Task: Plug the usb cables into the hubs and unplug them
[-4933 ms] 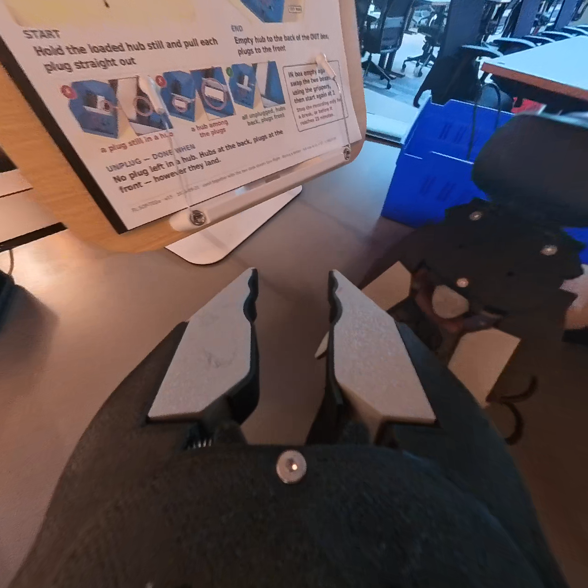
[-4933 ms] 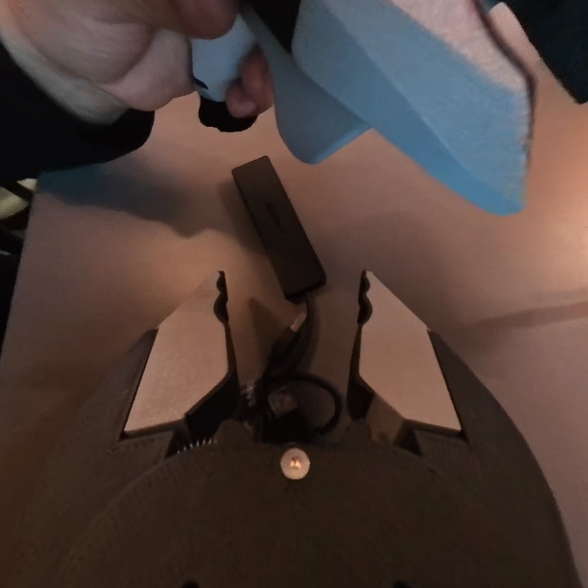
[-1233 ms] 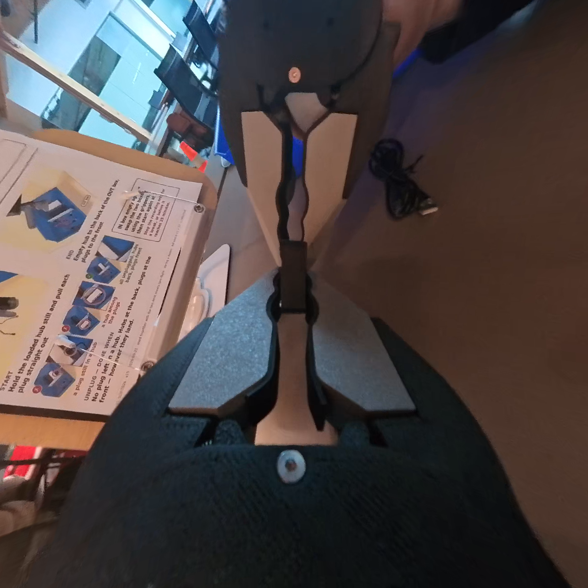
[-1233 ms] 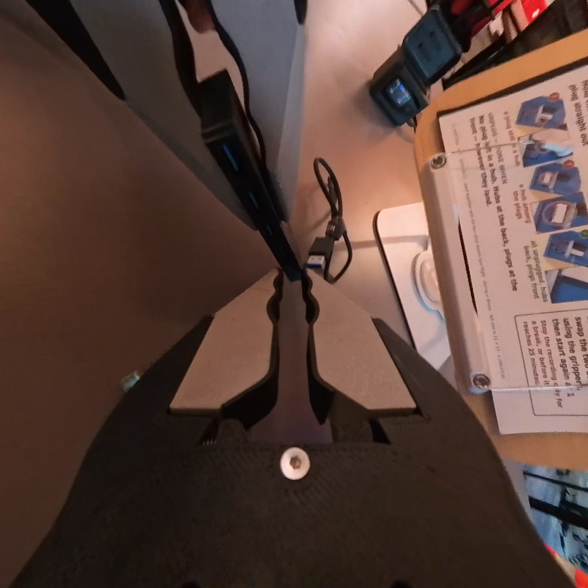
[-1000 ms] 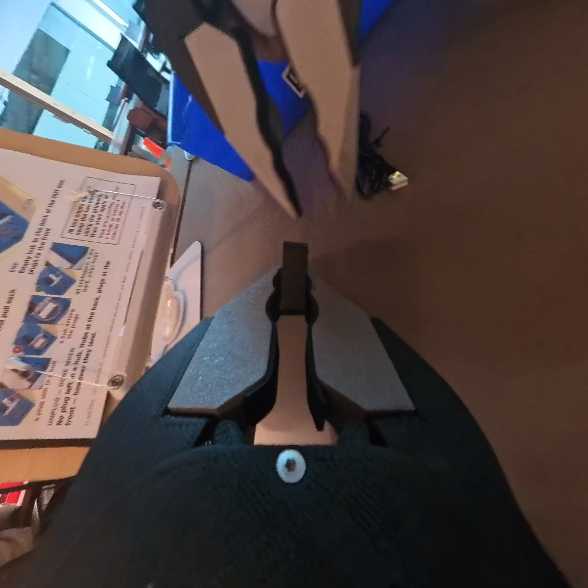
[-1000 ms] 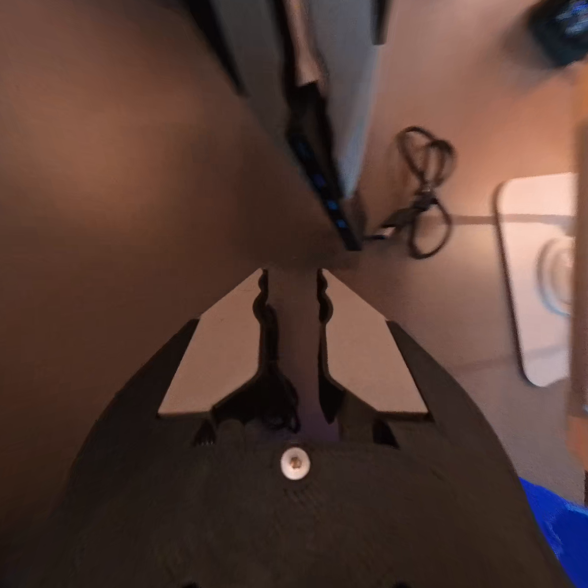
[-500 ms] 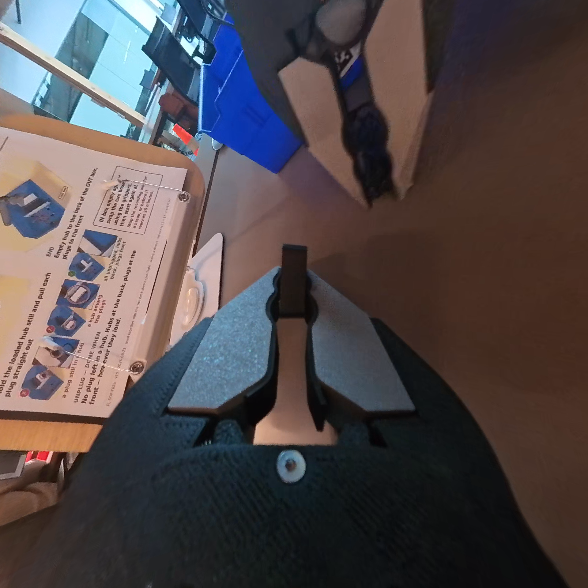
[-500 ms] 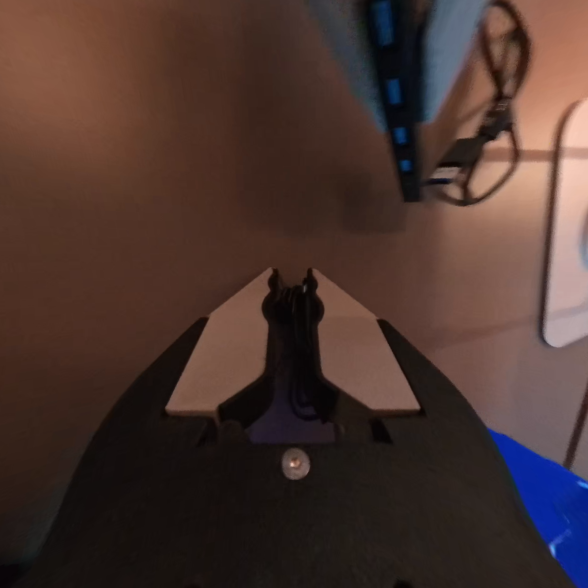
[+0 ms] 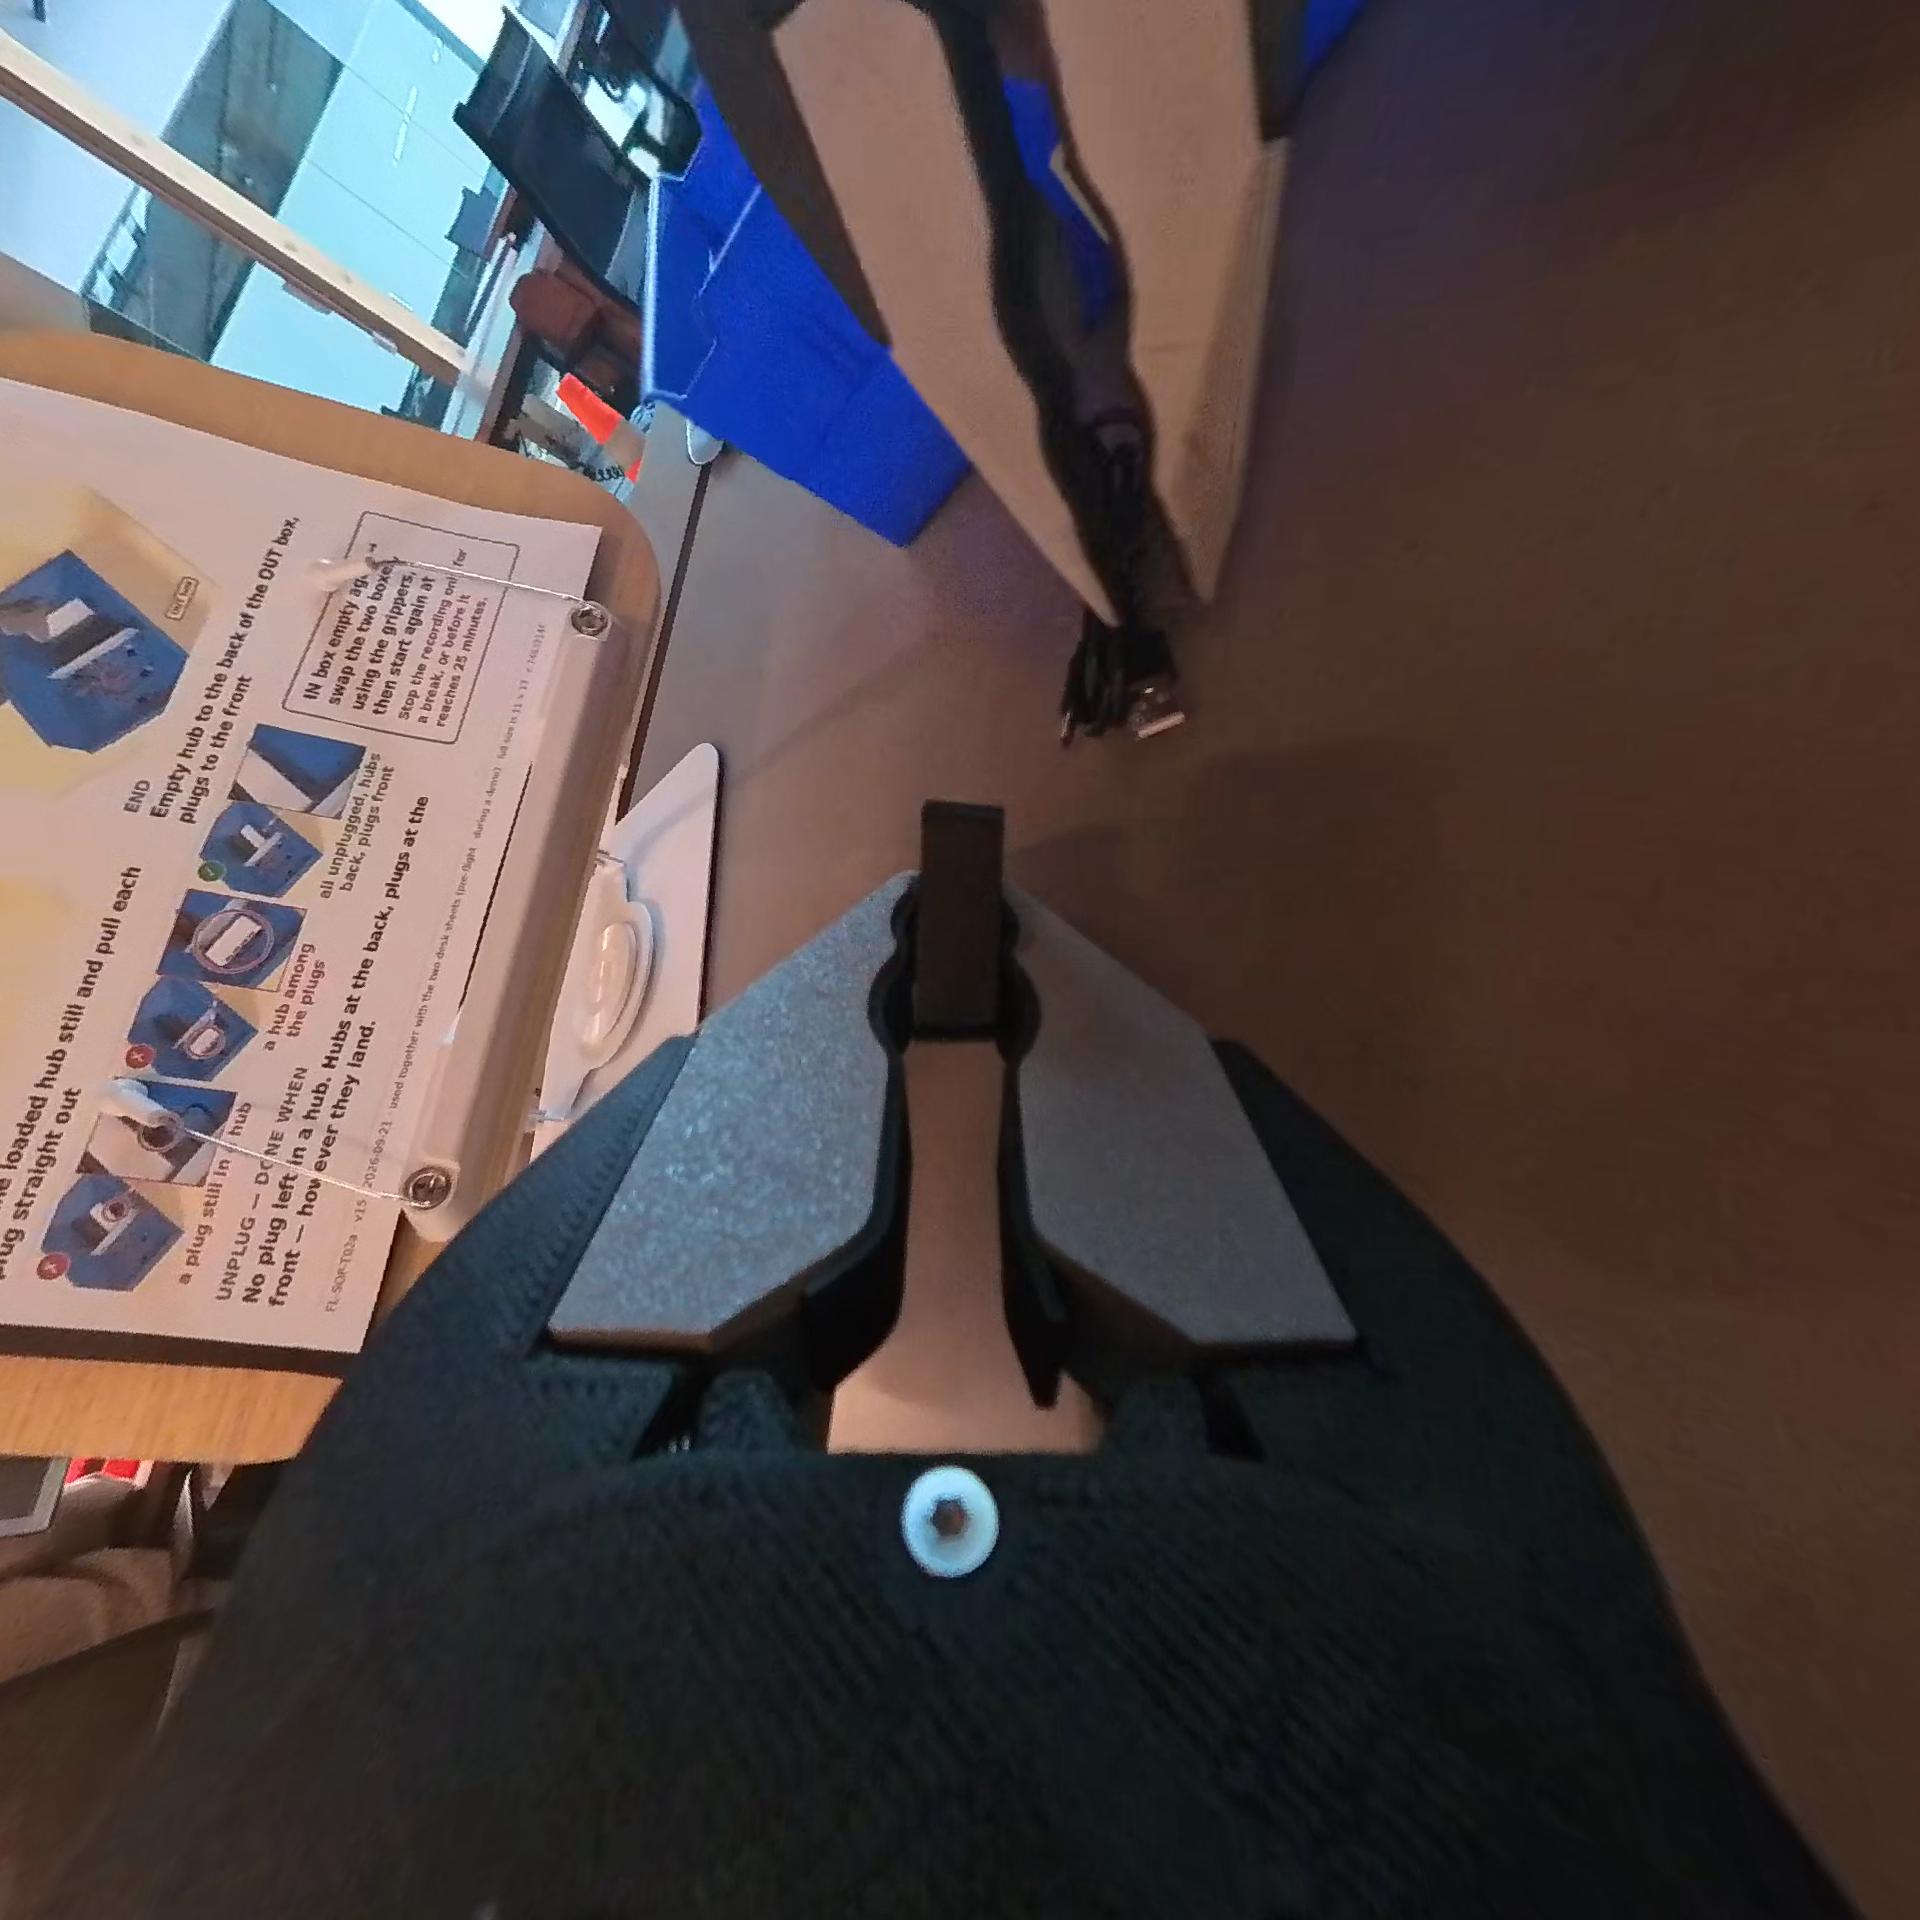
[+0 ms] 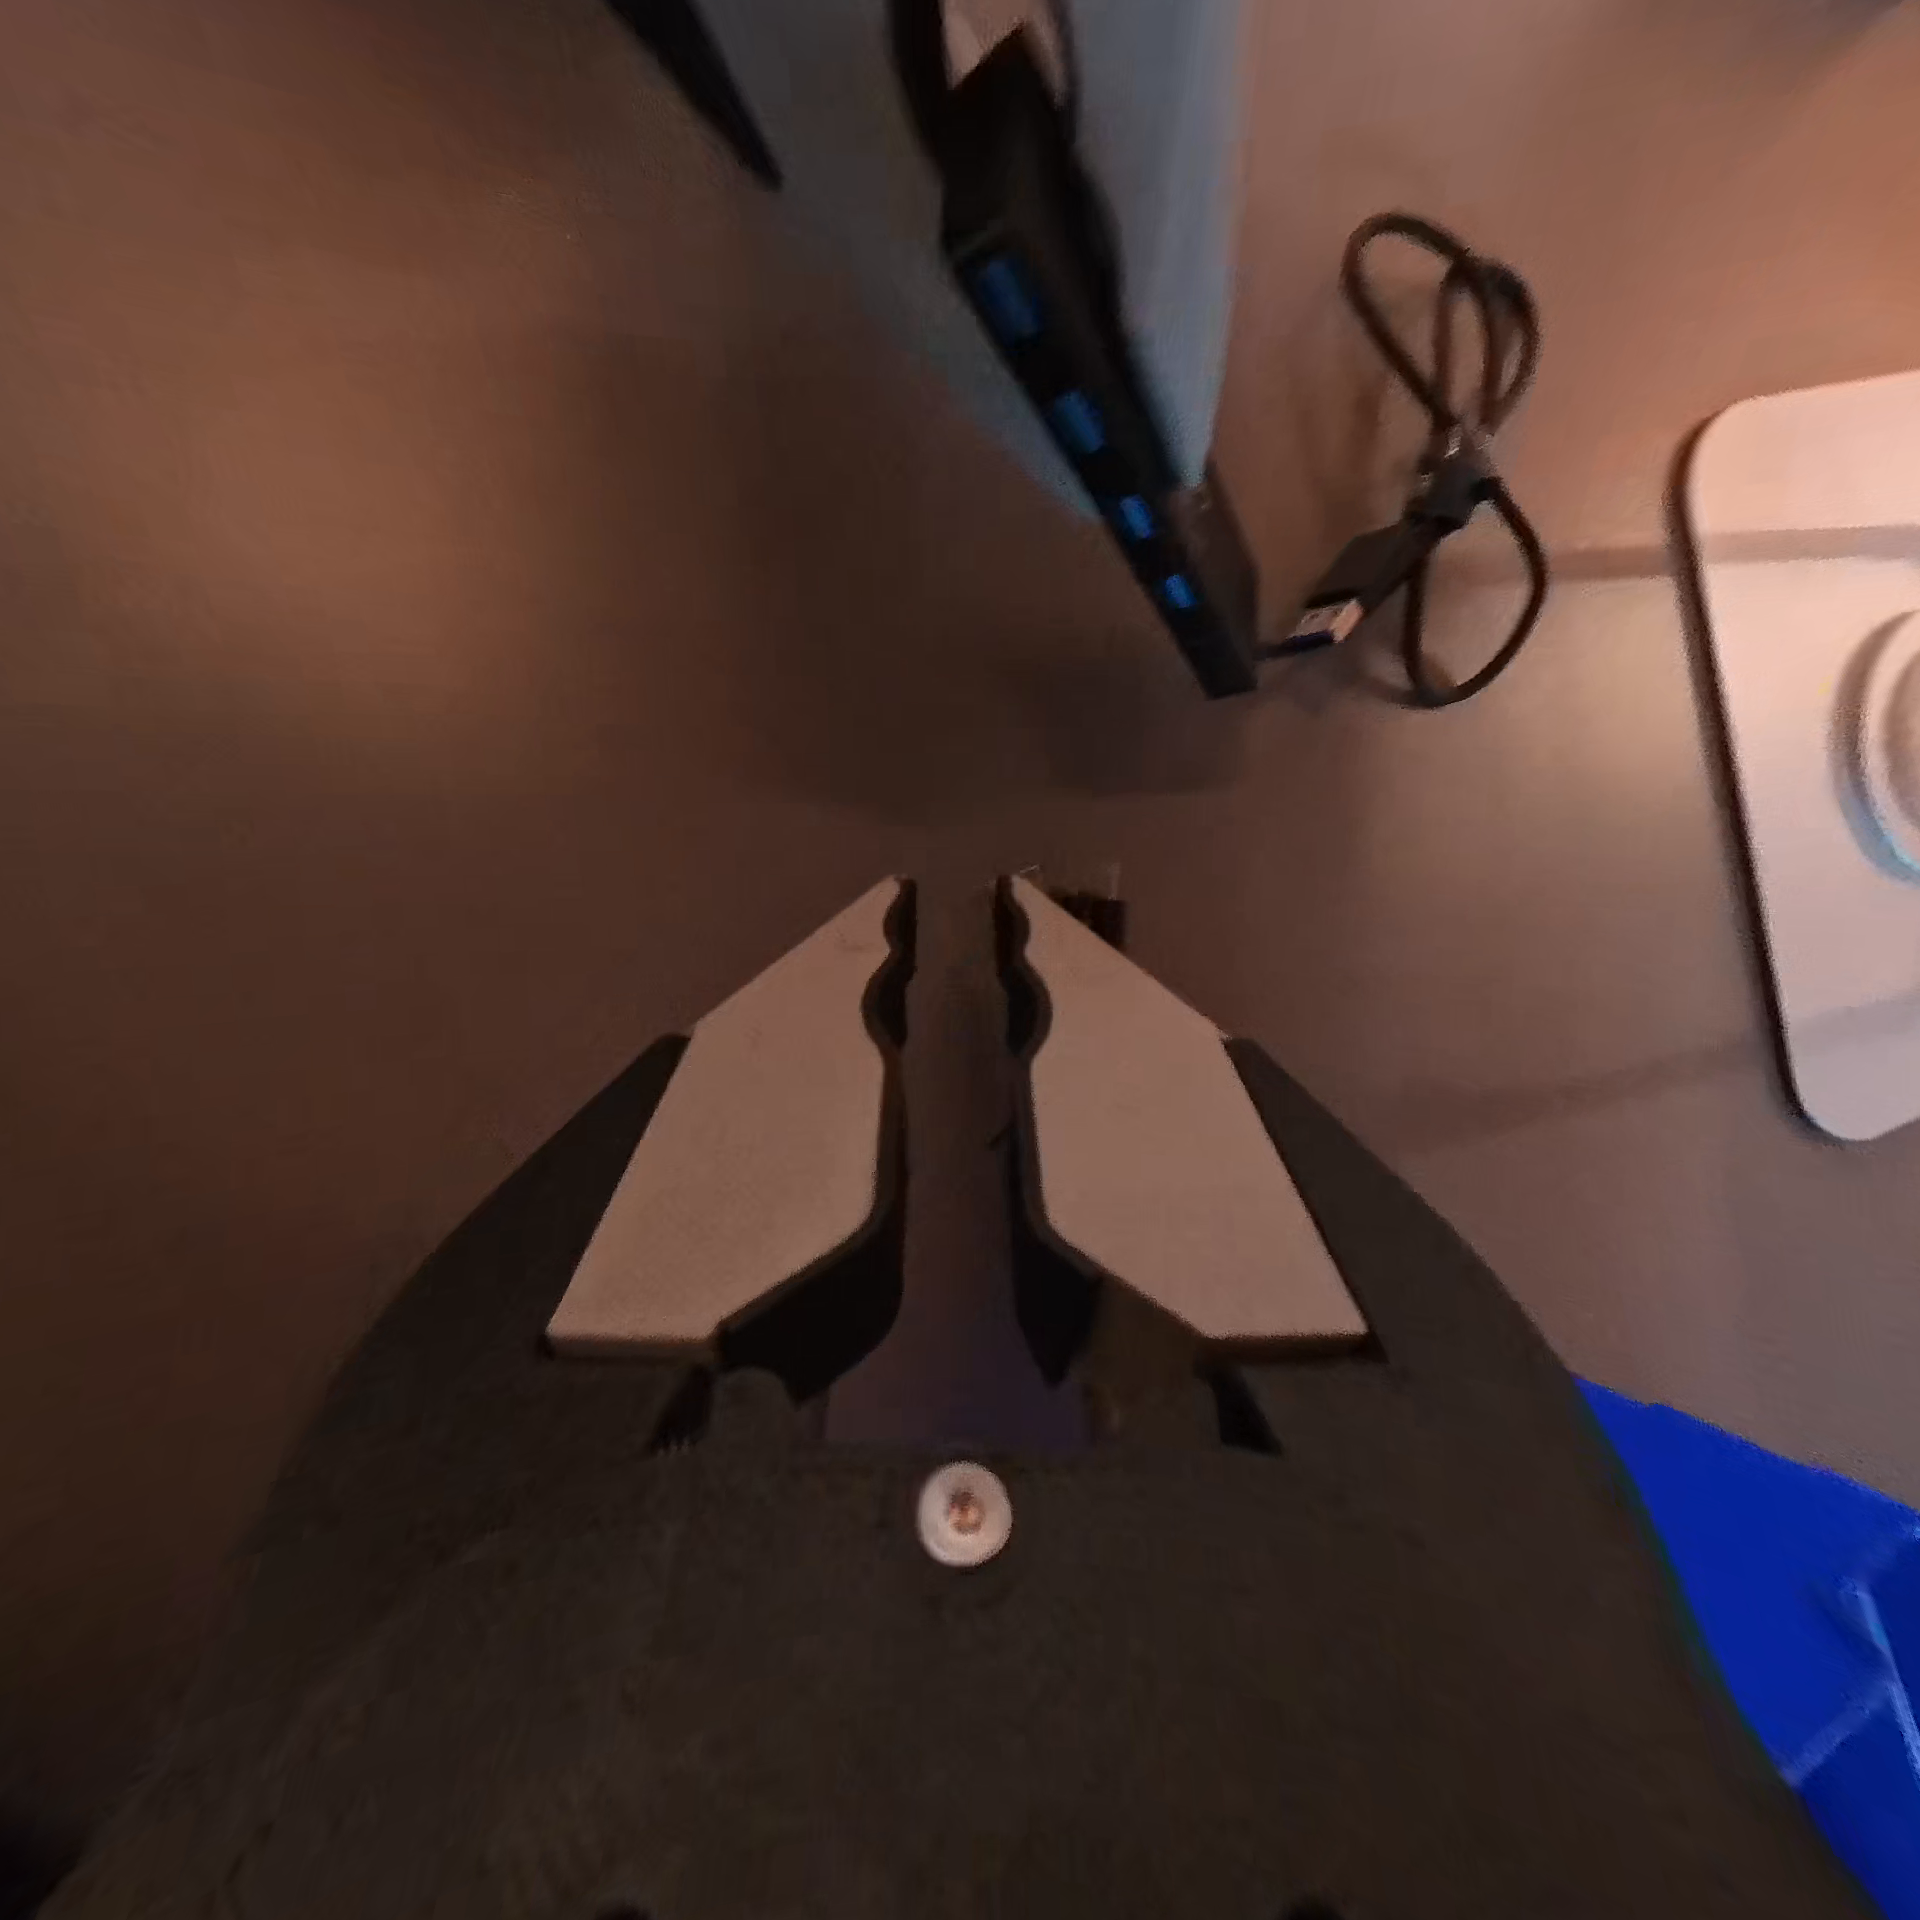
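My left gripper [image 9: 961, 920] is shut on a black USB hub [image 9: 961, 862], whose end sticks out past the fingertips. In the right wrist view the hub [image 10: 1101, 416] shows a row of blue ports. Its own short cable [image 10: 1455, 436] with a blue plug lies coiled beside it. My right gripper [image 10: 956, 894] has its jaws a narrow gap apart with nothing between them. In the left wrist view it [image 9: 1153, 603] hovers over the table with a bundled black USB cable [image 9: 1117, 670] at its fingertips, plug on the table.
A wooden board with an instruction sheet [image 9: 260, 883] stands at the left on a white base [image 9: 670, 894], which also shows in the right wrist view [image 10: 1818, 727]. Blue bins [image 9: 810, 395] stand behind, one near my right gripper [image 10: 1766, 1621]. The table top is brown [image 9: 1558, 935]. The gap from one gripper's tips to the other's is roughly 7 cm.
Half a second ago my right gripper was shut on the cable bundle. Now its jaws are apart and the bundle sits at its tips on the table. My left gripper still holds the hub.
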